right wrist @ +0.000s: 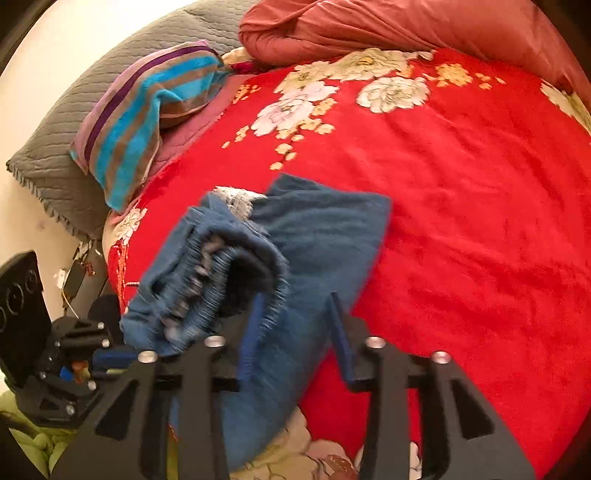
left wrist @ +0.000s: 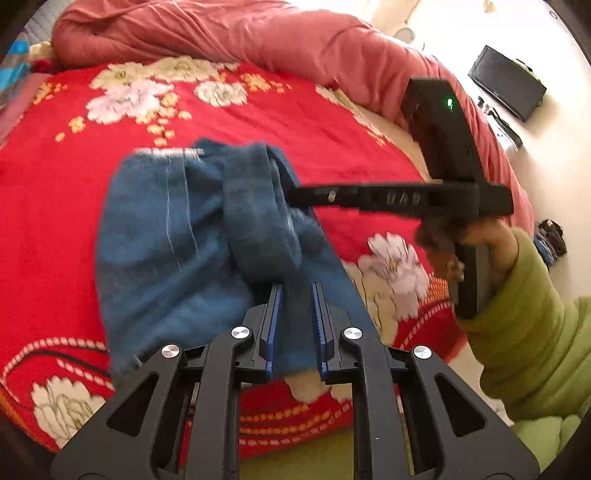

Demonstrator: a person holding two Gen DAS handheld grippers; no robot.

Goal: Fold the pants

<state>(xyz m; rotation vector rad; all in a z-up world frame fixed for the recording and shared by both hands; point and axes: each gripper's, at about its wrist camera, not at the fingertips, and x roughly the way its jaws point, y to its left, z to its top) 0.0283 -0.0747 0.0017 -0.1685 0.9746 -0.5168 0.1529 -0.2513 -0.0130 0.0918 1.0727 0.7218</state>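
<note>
Pants (left wrist: 166, 236) bunch near the bed's (left wrist: 55, 206) front edge; your left tongs (left wrist: 297, 295) and right tongs (right wrist: 295, 306) stand narrowly parted, straddling cloth to fold.

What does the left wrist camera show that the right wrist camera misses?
Left wrist only: the right gripper seen from the side, reaching into the bunched fabric, and a dark screen on the far wall. Right wrist only: a striped towel on a grey pillow, and the left gripper's body at the frame's left edge. Both: the blue pants on the red floral blanket, with the pink quilt behind.
</note>
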